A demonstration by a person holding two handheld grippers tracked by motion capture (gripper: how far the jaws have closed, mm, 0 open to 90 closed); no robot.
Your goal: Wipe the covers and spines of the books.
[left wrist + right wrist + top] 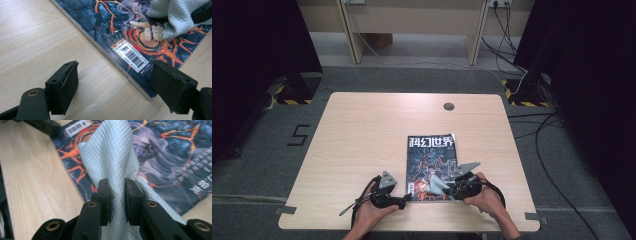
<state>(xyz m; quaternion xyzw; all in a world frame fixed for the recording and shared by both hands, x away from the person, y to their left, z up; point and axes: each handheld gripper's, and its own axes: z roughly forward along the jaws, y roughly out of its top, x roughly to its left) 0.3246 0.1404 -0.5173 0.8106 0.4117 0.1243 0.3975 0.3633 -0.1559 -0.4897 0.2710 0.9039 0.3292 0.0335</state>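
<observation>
A magazine with a dark cover of orange streaks lies flat on the wooden table, nearer the front edge. My right gripper is shut on a pale quilted cloth, which drapes onto the cover; in the high view this cloth rests on the magazine's near part. My left gripper stands open, its jaws astride the magazine's near corner by the barcode, not pressing on it. Both hands hold their grippers, left gripper and right gripper, at the front edge.
The table has a small round grommet near its far edge. Cables trail over the floor at the right, and a desk frame stands behind. The table's front edge runs just under my hands.
</observation>
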